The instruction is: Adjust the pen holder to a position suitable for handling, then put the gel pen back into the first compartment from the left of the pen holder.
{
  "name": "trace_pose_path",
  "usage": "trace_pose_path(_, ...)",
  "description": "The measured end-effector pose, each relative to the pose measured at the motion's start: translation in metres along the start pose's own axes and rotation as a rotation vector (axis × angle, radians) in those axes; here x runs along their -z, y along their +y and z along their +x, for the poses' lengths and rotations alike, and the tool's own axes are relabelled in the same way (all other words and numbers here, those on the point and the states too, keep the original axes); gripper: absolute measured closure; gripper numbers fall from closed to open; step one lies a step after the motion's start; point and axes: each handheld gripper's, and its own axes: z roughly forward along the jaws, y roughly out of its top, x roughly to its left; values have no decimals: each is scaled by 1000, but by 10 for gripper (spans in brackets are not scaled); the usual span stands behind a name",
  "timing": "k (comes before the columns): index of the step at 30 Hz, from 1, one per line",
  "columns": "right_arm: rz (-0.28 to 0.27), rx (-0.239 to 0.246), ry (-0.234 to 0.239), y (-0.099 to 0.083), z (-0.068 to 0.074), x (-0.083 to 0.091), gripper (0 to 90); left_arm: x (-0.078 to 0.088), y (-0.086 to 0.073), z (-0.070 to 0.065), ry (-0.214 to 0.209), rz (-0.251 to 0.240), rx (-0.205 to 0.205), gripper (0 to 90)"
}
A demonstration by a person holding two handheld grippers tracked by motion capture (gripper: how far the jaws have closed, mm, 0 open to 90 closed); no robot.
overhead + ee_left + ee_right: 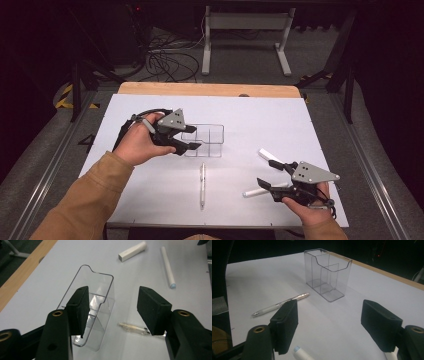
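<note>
the left gripper (192, 145) sits just at the near left corner of the clear holder (204, 140), its jaws spread with nothing pinched; one pad hangs in front of the holder's wall and the other stands off to the side of it. the holder stands upright on the tabletop (280, 120). this reads as the moment just after letting the holder go, with the pen-loading step next.

nearer the person than the holder lies a white pen (202, 184), apart from it. the right gripper (267, 175), well to the right of the holder, is also spread and empty, hovering over a white marker (259, 190); a capped white tube (264, 154) lies just beyond. the next move likely calls for lowering the right gripper astride the marker and closing squarely on its barrel.
</note>
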Motion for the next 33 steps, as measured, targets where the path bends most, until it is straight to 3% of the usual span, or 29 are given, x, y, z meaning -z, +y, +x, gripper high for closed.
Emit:
trace_pose_path(7, 3, 16, -10, 3, 3, -3, 281, 17, -27, -18, 24, -159, 85, 428)
trace_pose_path(12, 7, 18, -6, 3, 4, -6, 267, 21, -46, -31, 34, -226, 140, 372)
trace_pose_path(20, 12, 27, -4, 5, 6, -9, 236, 27, -68, -44, 40, -286, 179, 387)
trace_pose_path(25, 31, 32, -2, 5, 7, -14, 188, 30, -77, -51, 31, -315, 161, 354)
trace_pose_path(27, 34, 35, 1, 5, 8, -16, 178, 30, -81, -52, 44, -303, 151, 343)
trace_pose_path(30, 32, 35, -2, 6, 8, -17, 162, 31, -86, -56, 59, -270, 164, 358)
trace_pose_path(33, 28, 43, 2, 8, 8, -18, 150, 33, -89, -60, 63, -268, 187, 365)
